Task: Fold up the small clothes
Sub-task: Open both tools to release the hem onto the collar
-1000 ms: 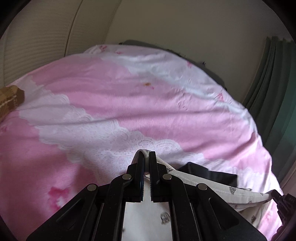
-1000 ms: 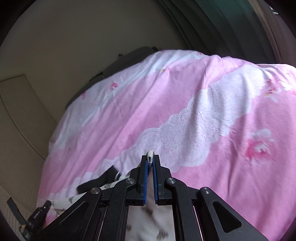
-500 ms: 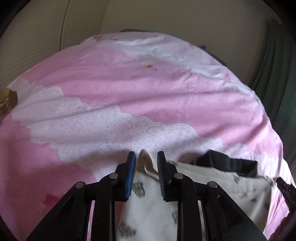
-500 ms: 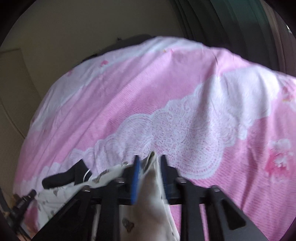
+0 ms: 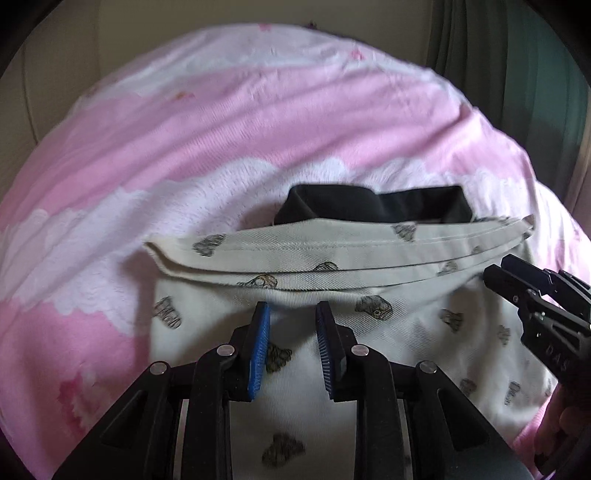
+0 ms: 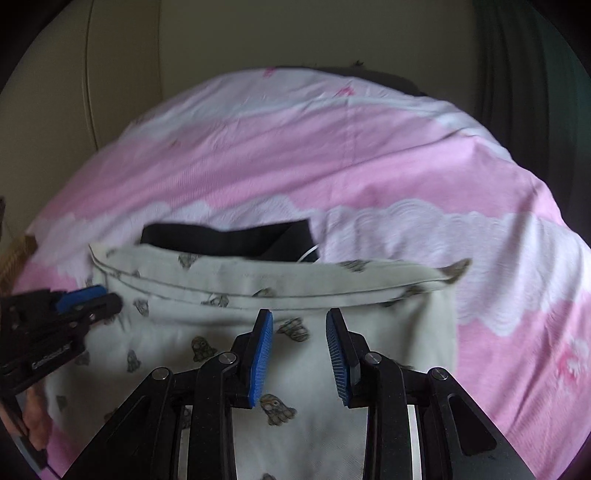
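Note:
A small cream garment (image 5: 369, 332) with grey animal prints lies folded on the pink bedspread (image 5: 221, 129), its hemmed edges stacked along the far side; it also shows in the right wrist view (image 6: 258, 295). A black garment (image 5: 373, 208) lies just beyond it, seen too in the right wrist view (image 6: 229, 238). My left gripper (image 5: 291, 314) is open and empty above the cream garment. My right gripper (image 6: 299, 321) is open and empty over it too. Each gripper shows in the other's view, the right (image 5: 532, 295) and the left (image 6: 74, 306).
The pink and white lace-print bedspread (image 6: 406, 166) covers the whole bed. A cream wall (image 6: 258, 33) stands behind it and a dark green curtain (image 5: 517, 62) hangs at the right. A brown woven object (image 6: 14, 254) sits at the bed's left edge.
Both grippers were shut on the cream garment's edge one second ago, then opened and let it go. The garment now lies folded on the bed and both grippers have drawn back.

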`<control>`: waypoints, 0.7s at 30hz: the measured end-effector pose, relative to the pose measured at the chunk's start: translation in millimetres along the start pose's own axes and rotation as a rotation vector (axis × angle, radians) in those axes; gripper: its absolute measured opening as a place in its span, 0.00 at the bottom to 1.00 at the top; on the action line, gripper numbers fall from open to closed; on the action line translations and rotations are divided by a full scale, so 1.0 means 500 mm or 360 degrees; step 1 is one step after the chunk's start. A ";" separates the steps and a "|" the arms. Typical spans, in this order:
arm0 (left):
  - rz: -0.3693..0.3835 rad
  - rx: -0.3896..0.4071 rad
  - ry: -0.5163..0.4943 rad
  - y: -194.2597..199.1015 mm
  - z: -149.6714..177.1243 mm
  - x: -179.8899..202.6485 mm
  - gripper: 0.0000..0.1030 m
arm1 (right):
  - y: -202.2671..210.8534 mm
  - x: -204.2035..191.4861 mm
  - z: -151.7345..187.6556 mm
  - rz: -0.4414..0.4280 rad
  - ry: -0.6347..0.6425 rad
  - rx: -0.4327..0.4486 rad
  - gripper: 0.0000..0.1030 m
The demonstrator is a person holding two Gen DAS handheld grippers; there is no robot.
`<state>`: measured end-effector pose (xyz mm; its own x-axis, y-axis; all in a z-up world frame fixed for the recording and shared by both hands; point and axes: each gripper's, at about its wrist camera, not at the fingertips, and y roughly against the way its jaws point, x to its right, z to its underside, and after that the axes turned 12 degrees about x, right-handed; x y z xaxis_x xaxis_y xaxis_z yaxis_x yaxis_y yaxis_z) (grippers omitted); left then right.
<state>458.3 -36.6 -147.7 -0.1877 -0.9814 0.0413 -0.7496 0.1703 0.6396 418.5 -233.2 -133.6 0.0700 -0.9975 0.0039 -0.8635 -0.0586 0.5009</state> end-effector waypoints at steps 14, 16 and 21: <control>-0.0166 0.0141 0.0120 -0.056 -0.092 -0.063 0.25 | -0.095 0.032 -0.054 0.0132 -0.0006 -0.0014 0.30; -0.0158 0.0131 0.0138 -0.052 -0.094 -0.078 0.25 | -0.102 0.044 -0.069 0.0143 -0.0053 -0.0005 0.30; -0.0082 0.0115 0.0124 -0.023 -0.064 -0.081 0.27 | -0.077 0.074 -0.073 0.0114 -0.0152 0.0008 0.30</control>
<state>494.8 -1.9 -132.0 -0.1002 -0.9924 0.0712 -0.8014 0.1229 0.5854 472.6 -266.5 -121.2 -0.0399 -0.9983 -0.0428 -0.8670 0.0133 0.4982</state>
